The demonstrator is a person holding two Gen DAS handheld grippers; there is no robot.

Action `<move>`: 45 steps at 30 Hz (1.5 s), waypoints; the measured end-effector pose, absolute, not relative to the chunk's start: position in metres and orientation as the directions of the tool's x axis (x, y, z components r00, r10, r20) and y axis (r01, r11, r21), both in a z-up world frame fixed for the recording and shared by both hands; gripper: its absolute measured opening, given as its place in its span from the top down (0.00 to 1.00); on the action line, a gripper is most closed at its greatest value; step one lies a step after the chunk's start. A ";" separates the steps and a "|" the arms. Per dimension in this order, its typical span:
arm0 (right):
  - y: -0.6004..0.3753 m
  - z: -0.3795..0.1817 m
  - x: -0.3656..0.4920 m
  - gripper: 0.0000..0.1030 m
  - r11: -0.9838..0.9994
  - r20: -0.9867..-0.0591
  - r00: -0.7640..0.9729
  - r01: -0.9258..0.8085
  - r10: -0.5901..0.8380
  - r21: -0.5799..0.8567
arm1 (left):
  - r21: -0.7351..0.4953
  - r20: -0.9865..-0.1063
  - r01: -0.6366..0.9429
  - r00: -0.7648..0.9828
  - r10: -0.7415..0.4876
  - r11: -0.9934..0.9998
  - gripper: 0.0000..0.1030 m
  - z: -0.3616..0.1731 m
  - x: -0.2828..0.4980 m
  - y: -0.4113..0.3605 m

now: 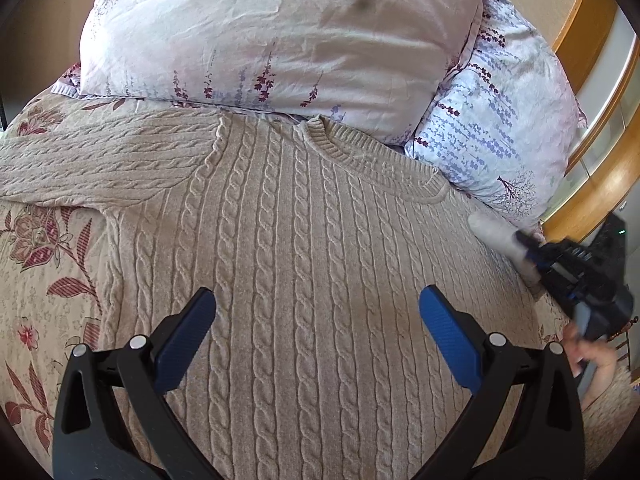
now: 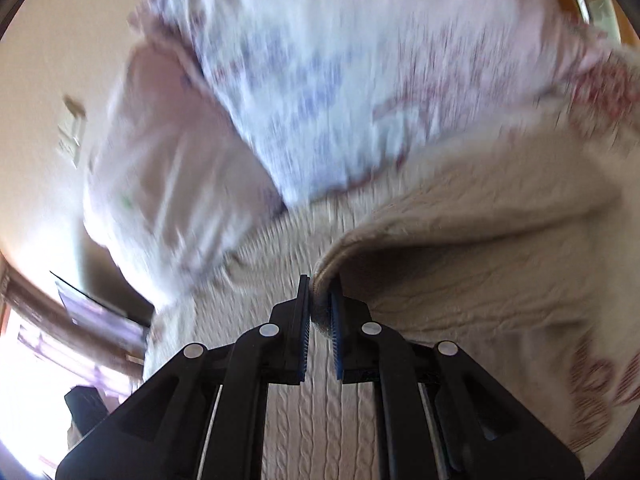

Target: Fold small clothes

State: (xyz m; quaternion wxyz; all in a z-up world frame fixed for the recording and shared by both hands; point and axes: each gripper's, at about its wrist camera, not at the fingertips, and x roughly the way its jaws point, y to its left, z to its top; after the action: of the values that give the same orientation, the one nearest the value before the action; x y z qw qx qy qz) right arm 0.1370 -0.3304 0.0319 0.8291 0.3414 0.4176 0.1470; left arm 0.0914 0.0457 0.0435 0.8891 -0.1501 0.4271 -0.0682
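Observation:
A beige cable-knit sweater (image 1: pixel 304 248) lies flat on the bed, collar toward the pillows, its left sleeve spread out to the left. My left gripper (image 1: pixel 318 304) is open and empty, hovering above the sweater's middle. My right gripper (image 2: pixel 320 300) is shut on a fold of the sweater's right sleeve (image 2: pixel 460 264) and lifts it off the bed; the right wrist view is blurred by motion. The right gripper also shows in the left wrist view (image 1: pixel 576 276) at the sweater's right edge.
Two floral pillows (image 1: pixel 280 36) (image 1: pixel 496 120) lie beyond the collar. A floral bedspread (image 1: pixel 44 272) covers the bed. A wooden frame (image 1: pixel 600 184) curves at the right. A person's hand (image 1: pixel 596 364) holds the right gripper.

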 end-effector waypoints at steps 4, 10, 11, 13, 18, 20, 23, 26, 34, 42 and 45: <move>-0.316 0.012 0.134 0.82 0.720 -0.642 0.535 0.087 0.549 0.689 | -0.325 -0.737 -0.017 0.631 -0.242 0.946 0.02 0.044 0.088 0.053; -0.352 0.018 0.134 0.51 0.649 -0.611 0.617 0.204 0.496 0.733 | -0.361 -0.735 -0.033 0.626 -0.262 0.932 0.02 0.042 0.091 0.062; -0.359 0.018 0.135 0.51 0.644 -0.615 0.627 0.226 0.478 0.731 | -0.372 -0.733 -0.036 0.624 -0.270 0.927 0.02 0.042 0.093 0.064; -0.373 0.016 0.137 0.52 0.638 -0.632 0.652 0.284 0.420 0.716 | -0.384 -0.734 -0.044 0.621 -0.276 0.922 0.02 0.043 0.095 0.067; -0.387 0.020 0.147 0.85 0.704 -0.699 0.665 0.363 0.263 0.611 | -0.428 -0.729 -0.066 0.615 -0.301 0.902 0.06 0.043 0.105 0.079; -0.383 0.030 0.150 0.89 0.763 -0.703 0.676 0.331 0.219 0.555 | -0.451 -0.723 -0.071 0.613 -0.318 0.890 0.13 0.044 0.110 0.083; -0.357 0.057 0.155 0.90 0.833 -0.667 0.716 0.229 0.206 0.504 | -0.495 -0.710 -0.084 0.613 -0.346 0.865 0.20 0.046 0.118 0.090; -0.311 0.084 0.161 0.90 0.889 -0.625 0.735 0.069 0.261 0.453 | -0.555 -0.684 -0.095 0.616 -0.389 0.826 0.23 0.047 0.127 0.100; -0.166 0.058 0.163 0.67 0.880 -0.732 0.490 -0.290 0.474 0.376 | -0.656 -0.637 -0.101 0.605 -0.478 0.748 0.23 0.043 0.143 0.109; -0.231 0.036 0.128 0.54 0.755 -0.660 0.429 -0.083 0.617 0.651 | -0.688 -0.660 -0.139 0.526 -0.536 0.712 0.27 0.015 0.166 0.096; -0.289 0.024 0.115 0.54 0.666 -0.619 0.501 0.107 0.605 0.738 | -0.684 -0.669 -0.123 0.499 -0.550 0.719 0.38 0.011 0.177 0.086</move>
State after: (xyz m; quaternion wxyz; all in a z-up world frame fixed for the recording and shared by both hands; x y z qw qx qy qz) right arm 0.1152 -0.2892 0.0245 0.7803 0.3761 0.4735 0.1597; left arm 0.1766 0.0860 0.0109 0.7921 -0.3495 0.4820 -0.1348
